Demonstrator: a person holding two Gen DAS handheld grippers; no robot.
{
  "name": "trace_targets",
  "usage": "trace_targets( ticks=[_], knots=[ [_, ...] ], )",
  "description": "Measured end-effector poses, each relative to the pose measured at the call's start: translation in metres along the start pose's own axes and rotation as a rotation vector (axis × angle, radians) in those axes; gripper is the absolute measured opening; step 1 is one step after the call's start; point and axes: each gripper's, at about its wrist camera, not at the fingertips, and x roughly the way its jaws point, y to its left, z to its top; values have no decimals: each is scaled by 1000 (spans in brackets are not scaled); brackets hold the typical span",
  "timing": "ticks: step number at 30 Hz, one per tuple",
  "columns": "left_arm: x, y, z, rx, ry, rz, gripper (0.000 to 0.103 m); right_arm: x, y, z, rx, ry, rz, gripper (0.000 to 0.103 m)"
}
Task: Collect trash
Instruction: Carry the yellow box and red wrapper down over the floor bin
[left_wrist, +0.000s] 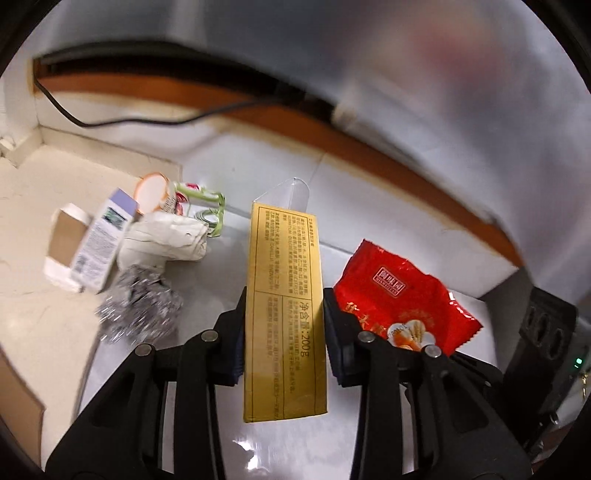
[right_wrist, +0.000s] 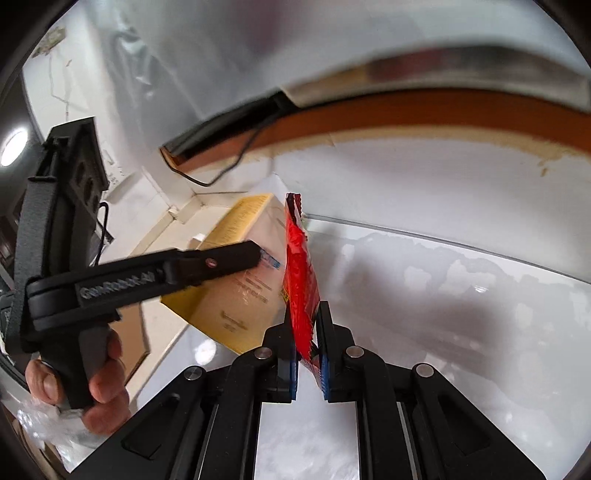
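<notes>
My left gripper (left_wrist: 284, 295) is shut on a long yellow box (left_wrist: 284, 314) printed with dark text and holds it above the white floor. In the right wrist view the same box (right_wrist: 236, 295) shows at the left with the left gripper's finger (right_wrist: 221, 260) clamped across it. My right gripper (right_wrist: 304, 317) is shut on a red snack wrapper (right_wrist: 301, 280), held edge-on and upright. The wrapper also shows in the left wrist view (left_wrist: 399, 291), just right of the box.
A heap of trash lies at the left: a white-and-purple carton (left_wrist: 99, 243), crumpled white paper (left_wrist: 166, 240), silver foil (left_wrist: 140, 310), an orange-rimmed lid (left_wrist: 151, 190), a green-and-white packet (left_wrist: 203, 206). A black cable (left_wrist: 110, 122) runs under a brown ledge (left_wrist: 332, 129).
</notes>
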Motion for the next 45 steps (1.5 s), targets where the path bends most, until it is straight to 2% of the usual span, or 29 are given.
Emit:
trace_targets(
  ticks=[4,10,15,21,25,29,36,39,45],
  knots=[
    [-54,1,-17,23,-41,-5,31,-36,26,-13,-28,-24,1,9],
    [-146,4,-79,51,-80,8,31,-86,82,-48,-91,-36,37,9],
    [-199,18,-158,17,-96,38,31,-111,134,-96,-160,-13,61,9],
    [-214,55,-253,-39,-81,142,31,-116,178,-174,-248,51,83,9],
    [-201,77,-312,-31,-27,231,31,-101,202,-234,-327,108,80,9],
    [-175,104,-354,-81,71,260,31,-66,207,-293,-378,200,66,9],
    [-112,152,-408,-176,205,286,31,18,175,-371,-346,378,37,9],
    [-81,168,-427,-197,262,297,31,48,159,-393,-326,430,28,9],
    [-22,193,-461,-195,310,300,31,110,126,-431,-290,514,-7,9]
  ],
)
